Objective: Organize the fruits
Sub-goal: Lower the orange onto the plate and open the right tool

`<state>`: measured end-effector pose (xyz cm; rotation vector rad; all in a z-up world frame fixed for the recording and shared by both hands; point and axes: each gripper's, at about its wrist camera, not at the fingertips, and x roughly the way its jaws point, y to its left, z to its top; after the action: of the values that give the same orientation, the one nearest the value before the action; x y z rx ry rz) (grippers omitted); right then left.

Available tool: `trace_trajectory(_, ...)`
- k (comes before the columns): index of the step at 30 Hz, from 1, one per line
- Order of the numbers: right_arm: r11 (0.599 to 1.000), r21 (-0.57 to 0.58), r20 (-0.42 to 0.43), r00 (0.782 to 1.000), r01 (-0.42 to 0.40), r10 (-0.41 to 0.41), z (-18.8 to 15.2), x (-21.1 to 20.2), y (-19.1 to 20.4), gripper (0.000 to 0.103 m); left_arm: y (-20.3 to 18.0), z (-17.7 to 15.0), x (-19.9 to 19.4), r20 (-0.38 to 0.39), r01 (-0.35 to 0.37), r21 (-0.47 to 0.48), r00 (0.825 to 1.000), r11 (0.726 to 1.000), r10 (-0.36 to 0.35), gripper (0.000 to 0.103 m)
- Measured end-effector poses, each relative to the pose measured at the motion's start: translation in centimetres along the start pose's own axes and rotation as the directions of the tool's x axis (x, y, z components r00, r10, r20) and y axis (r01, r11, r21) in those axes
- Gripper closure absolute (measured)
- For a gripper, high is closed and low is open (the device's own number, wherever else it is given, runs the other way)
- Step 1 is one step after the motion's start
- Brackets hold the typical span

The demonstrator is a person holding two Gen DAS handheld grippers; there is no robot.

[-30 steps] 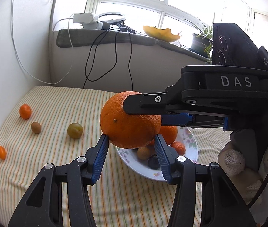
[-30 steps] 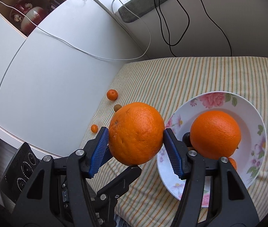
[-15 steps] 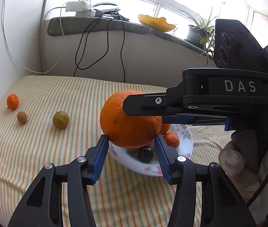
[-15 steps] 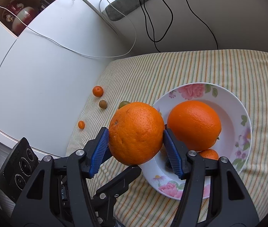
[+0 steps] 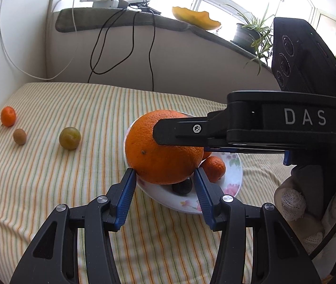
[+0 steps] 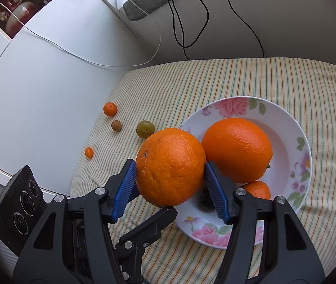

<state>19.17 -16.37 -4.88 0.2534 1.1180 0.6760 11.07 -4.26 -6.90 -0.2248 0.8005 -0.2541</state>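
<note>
My right gripper [image 6: 170, 169] is shut on a large orange [image 6: 170, 166] and holds it over the near left rim of the flowered white plate [image 6: 284, 116]. The plate holds a second large orange [image 6: 237, 149], a small mandarin [image 6: 256, 189] and a dark fruit [image 6: 204, 201]. In the left wrist view the held orange [image 5: 158, 156] sits between the tips of my left gripper [image 5: 164, 177], whose jaws stand apart just below it; the right gripper's finger crosses over it. The plate [image 5: 186, 203] lies behind.
On the striped cloth to the left lie a green plum [image 5: 70, 138], a small brown fruit [image 5: 20, 136], a mandarin [image 5: 8, 116] and a tiny orange fruit [image 6: 89, 152]. Cables hang from the windowsill behind. A white cabinet stands along the left edge.
Both grippers have moved with the orange toward the plate and lower. The orange now hangs over the plate's near rim, close to the second orange.
</note>
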Motion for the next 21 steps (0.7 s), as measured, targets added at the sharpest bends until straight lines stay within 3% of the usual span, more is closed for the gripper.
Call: trace_trajectory(21, 0.996, -0.060, 0.092, 0.994, 0.060, -0.054, -0.5, -2.9, 0.6, 0.040, -0.8, -0.1, -2.2, 0.042, -0.038, 0.054, 0.998, 0.998, 0.036, 0.053)
